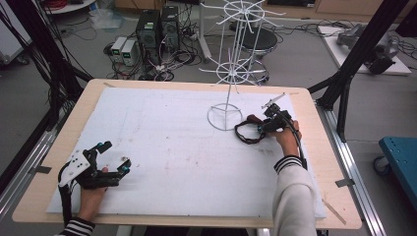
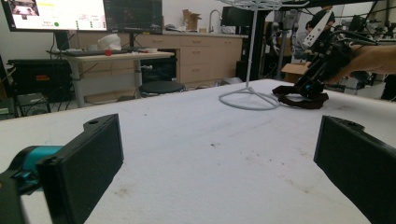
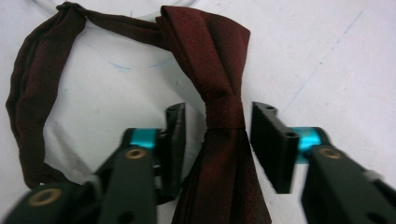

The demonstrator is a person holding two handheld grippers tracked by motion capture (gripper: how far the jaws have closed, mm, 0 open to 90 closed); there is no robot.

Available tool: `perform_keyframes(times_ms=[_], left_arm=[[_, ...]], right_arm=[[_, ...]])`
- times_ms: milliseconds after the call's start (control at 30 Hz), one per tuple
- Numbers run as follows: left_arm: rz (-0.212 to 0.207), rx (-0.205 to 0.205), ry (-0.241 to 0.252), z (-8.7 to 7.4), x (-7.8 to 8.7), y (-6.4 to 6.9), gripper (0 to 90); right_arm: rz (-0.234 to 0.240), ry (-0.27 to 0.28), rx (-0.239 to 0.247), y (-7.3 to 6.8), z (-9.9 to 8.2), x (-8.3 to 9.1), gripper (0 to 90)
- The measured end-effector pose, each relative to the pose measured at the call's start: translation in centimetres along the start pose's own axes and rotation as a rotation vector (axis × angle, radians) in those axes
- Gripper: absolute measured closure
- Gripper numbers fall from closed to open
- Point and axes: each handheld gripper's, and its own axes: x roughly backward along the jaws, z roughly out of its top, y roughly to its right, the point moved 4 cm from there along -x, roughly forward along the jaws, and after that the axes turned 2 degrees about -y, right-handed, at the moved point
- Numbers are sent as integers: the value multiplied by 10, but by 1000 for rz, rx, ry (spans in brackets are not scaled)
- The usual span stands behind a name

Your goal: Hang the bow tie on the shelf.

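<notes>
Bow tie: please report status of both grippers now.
Right gripper open, jaws astride bow tie knot, not closed. Left gripper open, resting apart. Bow tie flat beside rack base.

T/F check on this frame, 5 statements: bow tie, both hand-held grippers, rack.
1. The right hand-held gripper is open, with jaws on either side of the bow tie's knot. True.
2. The bow tie hangs on the rack. False: it lies on the white mat beside the rack's ring base.
3. The left hand-held gripper is shut on a strap. False: it is open and holds nothing.
4. The bow tie is dark red. True.
5. The left hand-held gripper is next to the rack. False: it is at the mat's near left, far from the rack.
</notes>
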Motion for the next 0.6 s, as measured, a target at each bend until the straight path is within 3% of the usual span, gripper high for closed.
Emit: perform_keyframes(times_ms=[100, 200, 600], left_arm=[[-1, 0, 1, 0, 0, 0, 18], [-1, 2, 1, 0, 0, 0, 18], [-2, -1, 2, 0, 0, 1, 18]], right_arm=[[-7, -3, 3, -1, 1, 1, 733], [-8, -15, 21, -2, 1, 1, 749], [9, 54, -2, -4, 3, 16, 750]])
